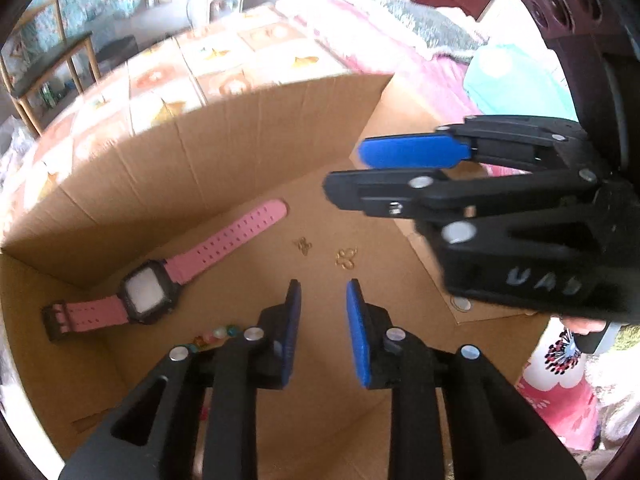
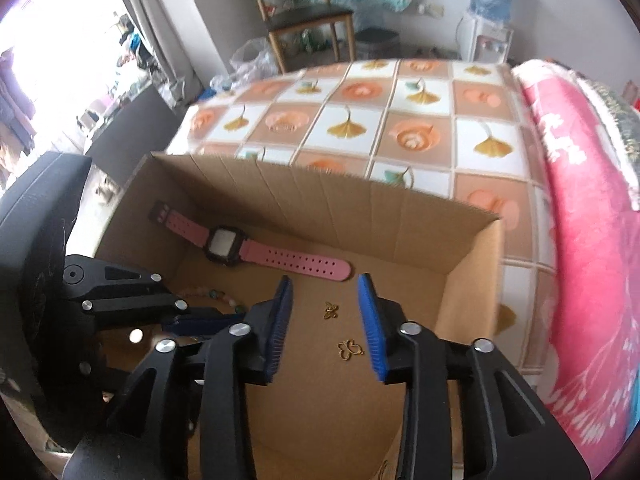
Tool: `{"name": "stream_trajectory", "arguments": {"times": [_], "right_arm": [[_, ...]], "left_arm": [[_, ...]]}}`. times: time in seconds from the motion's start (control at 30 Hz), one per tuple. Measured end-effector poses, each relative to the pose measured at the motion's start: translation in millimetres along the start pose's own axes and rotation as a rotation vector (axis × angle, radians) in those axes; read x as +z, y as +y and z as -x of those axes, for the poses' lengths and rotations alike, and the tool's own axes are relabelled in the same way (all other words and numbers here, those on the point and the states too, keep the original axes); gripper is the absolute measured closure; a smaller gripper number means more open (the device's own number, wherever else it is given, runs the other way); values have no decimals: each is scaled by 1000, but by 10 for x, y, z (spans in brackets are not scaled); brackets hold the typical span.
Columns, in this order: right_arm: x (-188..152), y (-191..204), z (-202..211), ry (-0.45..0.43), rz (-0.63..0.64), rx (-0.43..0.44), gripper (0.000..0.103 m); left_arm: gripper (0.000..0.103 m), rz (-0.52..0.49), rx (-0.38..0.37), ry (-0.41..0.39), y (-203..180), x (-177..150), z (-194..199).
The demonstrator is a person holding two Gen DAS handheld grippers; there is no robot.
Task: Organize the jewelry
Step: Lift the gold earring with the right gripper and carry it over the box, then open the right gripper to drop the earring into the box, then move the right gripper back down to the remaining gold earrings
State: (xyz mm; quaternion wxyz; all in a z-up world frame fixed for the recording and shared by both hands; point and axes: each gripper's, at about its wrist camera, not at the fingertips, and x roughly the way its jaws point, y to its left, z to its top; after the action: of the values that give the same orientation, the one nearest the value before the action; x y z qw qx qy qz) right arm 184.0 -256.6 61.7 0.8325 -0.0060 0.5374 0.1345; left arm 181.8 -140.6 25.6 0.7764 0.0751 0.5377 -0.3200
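Our left gripper (image 1: 323,292) and right gripper (image 2: 325,288) both hang empty, jaws apart, over the box (image 2: 420,216). Watch (image 2: 224,245), beads (image 2: 218,294) and two gold charms (image 2: 331,309) already lie beyond our fingertips; we see nothing left outside.

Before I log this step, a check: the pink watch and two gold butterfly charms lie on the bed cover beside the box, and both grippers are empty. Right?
Not quite. The watch and both charms lie on the floor of the cardboard box, not on the bed cover; the right wrist view shows this. The rest holds: the left gripper and right gripper are empty.
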Motion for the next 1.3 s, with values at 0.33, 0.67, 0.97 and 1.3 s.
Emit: {"name": "stream_trajectory", "arguments": {"times": [0.33,0.67,0.97,1.3], "right_arm": [[-541,159,1056,-304,-37,77,43],[-1348,318,1156,-342,-90,166,42],[-1785,377,993,-291,-134,160,42],[-2240,91,725,-164,-251,53,55]], "left_arm": [[36,6,20,-286,-119,-684,1133],[23,125,134,-377,-172,-1776,1432],[23,163,205,-323,-348,-2196,1040],[23,57,233,-298,-644,-2266,635]]}}
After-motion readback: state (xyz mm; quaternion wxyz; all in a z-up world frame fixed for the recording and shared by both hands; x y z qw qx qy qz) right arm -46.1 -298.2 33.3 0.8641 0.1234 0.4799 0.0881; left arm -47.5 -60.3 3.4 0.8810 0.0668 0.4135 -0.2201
